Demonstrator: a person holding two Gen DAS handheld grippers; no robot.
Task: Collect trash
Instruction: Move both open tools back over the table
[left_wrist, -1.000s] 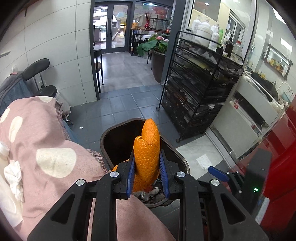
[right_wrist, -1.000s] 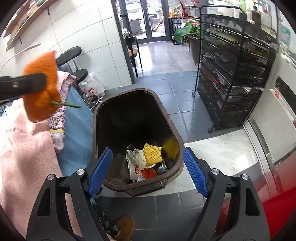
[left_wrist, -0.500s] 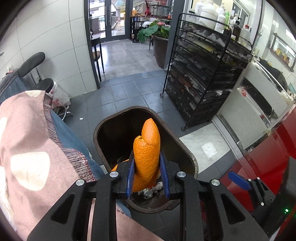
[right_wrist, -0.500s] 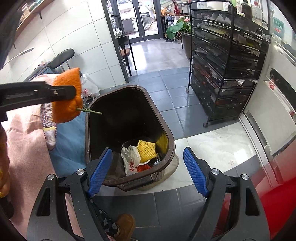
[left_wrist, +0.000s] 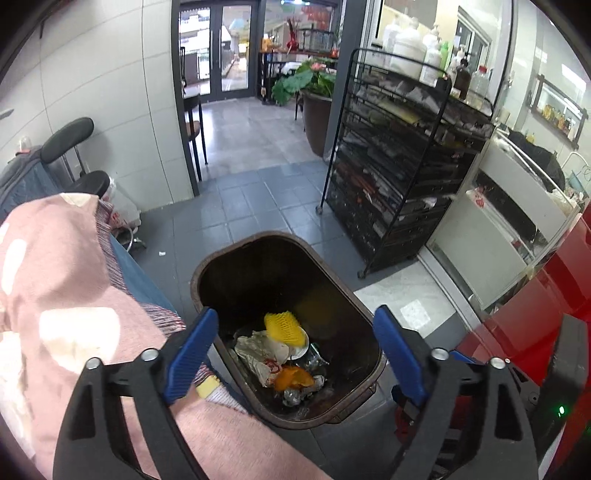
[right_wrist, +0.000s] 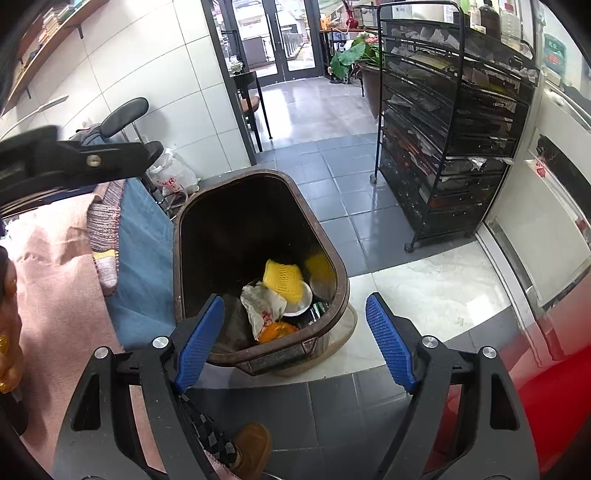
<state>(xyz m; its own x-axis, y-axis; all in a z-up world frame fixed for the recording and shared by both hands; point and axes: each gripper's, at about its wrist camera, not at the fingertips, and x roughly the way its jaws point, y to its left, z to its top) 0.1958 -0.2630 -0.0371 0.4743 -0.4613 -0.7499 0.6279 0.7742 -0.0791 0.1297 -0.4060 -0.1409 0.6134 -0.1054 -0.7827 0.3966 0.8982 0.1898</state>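
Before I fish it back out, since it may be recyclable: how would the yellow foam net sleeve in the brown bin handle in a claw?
The yellow foam net sleeve looks light and squashy: its open mesh sags over a white dish. It would probably crush flat, not slip or roll.

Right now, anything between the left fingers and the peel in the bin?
Nothing: left wrist view shows open fingers above the bin, peel on the trash.

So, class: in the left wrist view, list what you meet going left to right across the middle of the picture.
Pink cloth → brown trash bin → black wire rack → white cabinet → red surface.
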